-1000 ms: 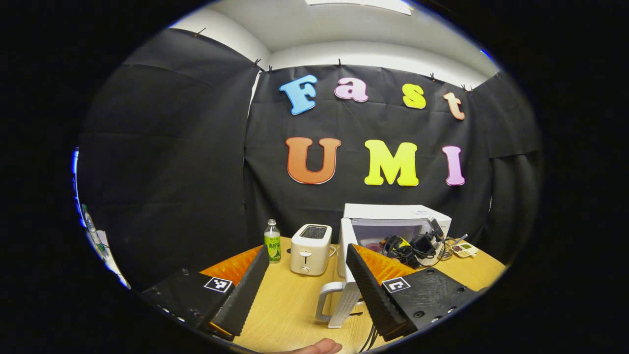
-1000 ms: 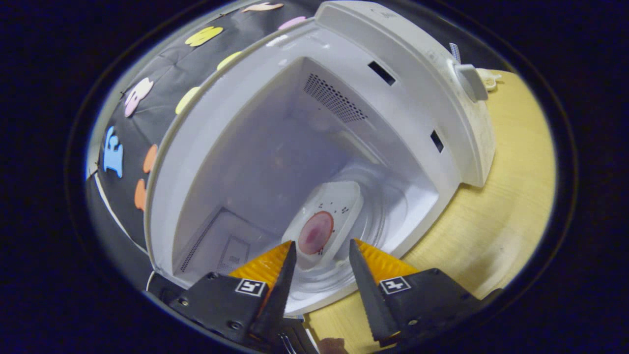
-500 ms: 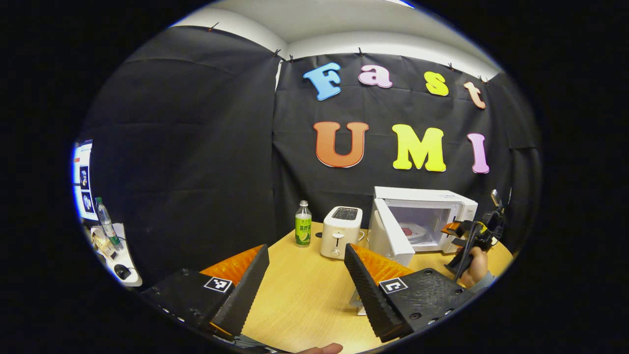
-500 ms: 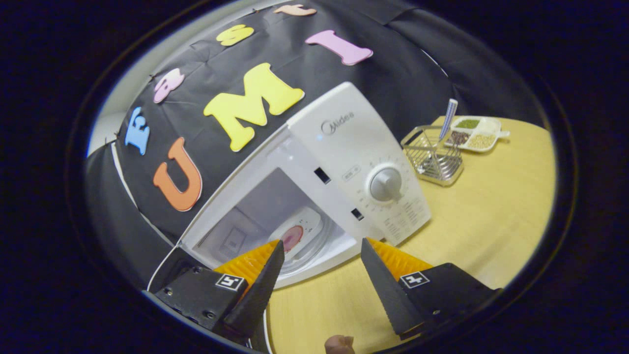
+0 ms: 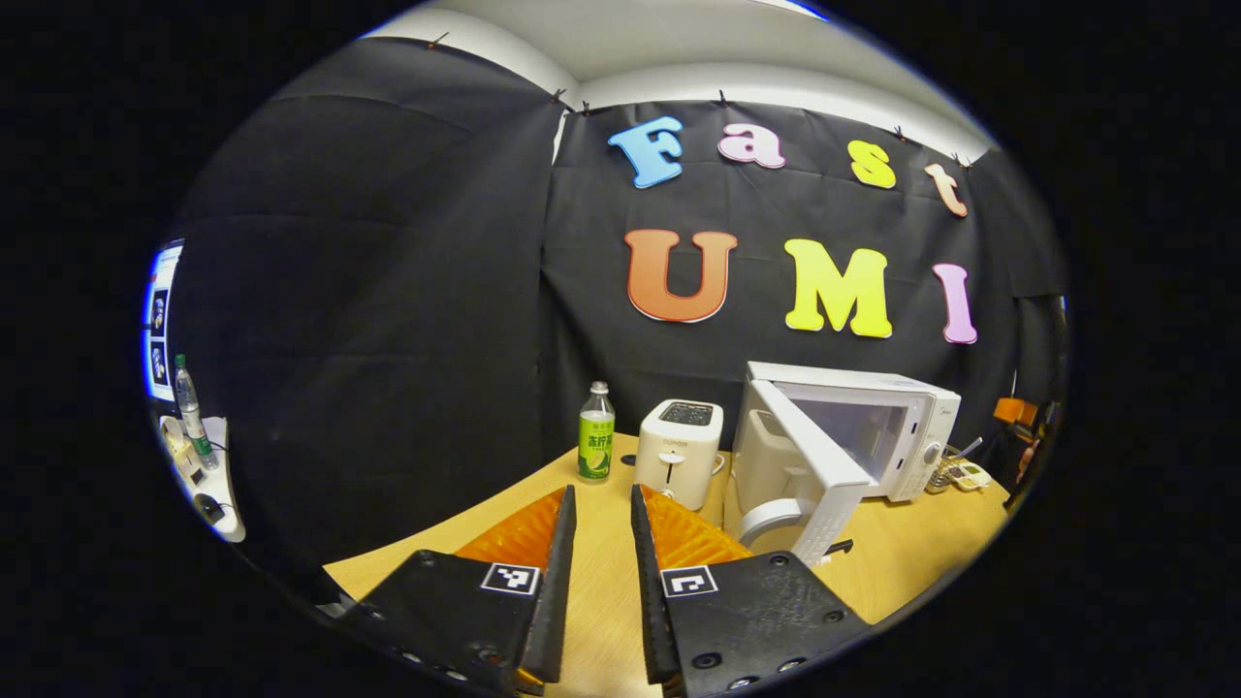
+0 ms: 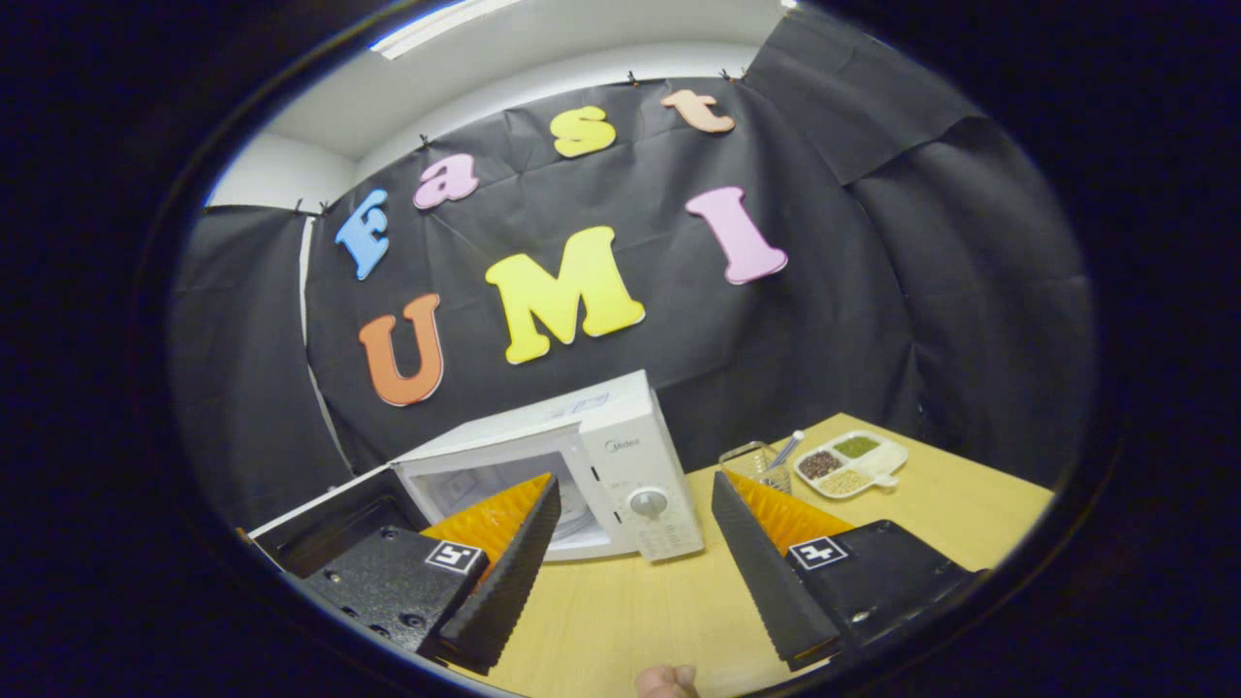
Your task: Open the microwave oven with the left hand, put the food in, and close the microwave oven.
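Observation:
The white microwave (image 5: pixel 906 427) stands at the back right of the wooden table (image 5: pixel 902 557). Its door (image 5: pixel 810 470) hangs about half open, the curved handle (image 5: pixel 771 519) towards me. My left gripper (image 5: pixel 601 494) hovers low over the table in front of the toaster, left of the door, its fingers drawn nearly together on nothing. In the right gripper view the microwave (image 6: pixel 630 456) sits a little ahead, door (image 6: pixel 330 519) swung out to the left. My right gripper (image 6: pixel 635 485) is open and empty, and its left finger (image 6: pixel 504 543) hides most of the cavity.
A white toaster (image 5: pixel 679 451) and a green-labelled bottle (image 5: pixel 595 444) stand left of the microwave. A wire basket (image 6: pixel 761 463) and a divided dish of grains (image 6: pixel 853 460) sit to its right. A side desk with a bottle (image 5: pixel 189 427) is far left.
My left gripper's fingers closed from wide apart to nearly together. The door swung from wide open to about half open. My right gripper pulled back out of the microwave, leaving the plate of food inside.

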`<state>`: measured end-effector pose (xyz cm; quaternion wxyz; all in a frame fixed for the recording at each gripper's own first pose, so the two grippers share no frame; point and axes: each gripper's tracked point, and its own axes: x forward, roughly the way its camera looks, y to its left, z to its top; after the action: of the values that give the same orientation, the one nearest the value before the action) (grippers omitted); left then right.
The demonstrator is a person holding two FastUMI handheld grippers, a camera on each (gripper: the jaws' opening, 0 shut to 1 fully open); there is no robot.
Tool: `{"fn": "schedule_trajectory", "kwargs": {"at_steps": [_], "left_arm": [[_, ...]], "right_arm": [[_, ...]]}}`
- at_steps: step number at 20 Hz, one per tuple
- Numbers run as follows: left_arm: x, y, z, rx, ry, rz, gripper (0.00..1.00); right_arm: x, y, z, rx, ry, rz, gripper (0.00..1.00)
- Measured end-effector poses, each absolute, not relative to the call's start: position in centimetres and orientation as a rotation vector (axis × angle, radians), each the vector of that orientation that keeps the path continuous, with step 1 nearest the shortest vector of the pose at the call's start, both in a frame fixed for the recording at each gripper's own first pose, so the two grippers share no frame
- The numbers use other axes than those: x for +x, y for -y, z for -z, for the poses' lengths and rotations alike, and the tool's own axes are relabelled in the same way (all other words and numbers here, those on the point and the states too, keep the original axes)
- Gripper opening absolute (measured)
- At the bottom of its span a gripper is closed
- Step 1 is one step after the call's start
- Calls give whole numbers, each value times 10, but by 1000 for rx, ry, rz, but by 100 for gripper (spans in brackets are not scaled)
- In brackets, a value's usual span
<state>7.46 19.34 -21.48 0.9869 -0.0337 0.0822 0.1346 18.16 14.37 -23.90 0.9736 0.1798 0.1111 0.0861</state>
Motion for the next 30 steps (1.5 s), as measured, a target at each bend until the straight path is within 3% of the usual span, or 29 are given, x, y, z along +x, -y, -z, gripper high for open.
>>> {"fn": "schedule_trajectory", "kwargs": {"at_steps": [3, 6, 7, 8, 9, 11, 12, 13, 14, 15, 16, 20, 22, 25, 30], "left_arm": [[104, -195, 248, -77, -234, -253, 1], [118, -182, 276, -81, -277, -202, 0], [122, -177, 282, -81, -285, -176, 0], [124, -171, 284, -91, -278, -154, 0], [128, -162, 288, -108, -275, -129, 0], [129, -143, 287, -128, -253, -71, 0], [136, -139, 287, -114, -234, -59, 0], [135, -132, 283, -114, -219, -37, 0], [135, -122, 279, -126, -206, -8, 0], [135, -112, 277, -143, -209, 15, 0], [135, -101, 275, -145, -203, 34, 0], [134, -47, 258, -129, -174, 162, 0], [132, -16, 249, -125, -156, 238, 0], [142, 20, 253, -68, -165, 296, 0], [167, 84, 257, -23, -172, 418, 0]], "right_arm": [[161, -107, 194, 329, -140, -126, 100], [143, -76, 151, 263, -55, -99, 100], [137, -61, 146, 217, -51, -65, 90], [131, -46, 138, 165, -36, -29, 90], [126, -37, 129, 111, -26, -9, 100], [115, -29, 116, 26, -5, 9, 100], [109, -28, 108, -3, 5, -2, 91], [105, -32, 101, -15, 16, -23, 100], [100, -37, 95, -10, 27, -53, 100], [97, -43, 89, 0, 34, -88, 92], [94, -47, 86, 11, 36, -115, 100], [95, -41, 91, 46, 3, -159, 96], [96, -31, 101, 64, -21, -162, 100], [95, -16, 106, 65, -25, -172, 96], [98, 16, 114, 73, -24, -149, 100]]}}
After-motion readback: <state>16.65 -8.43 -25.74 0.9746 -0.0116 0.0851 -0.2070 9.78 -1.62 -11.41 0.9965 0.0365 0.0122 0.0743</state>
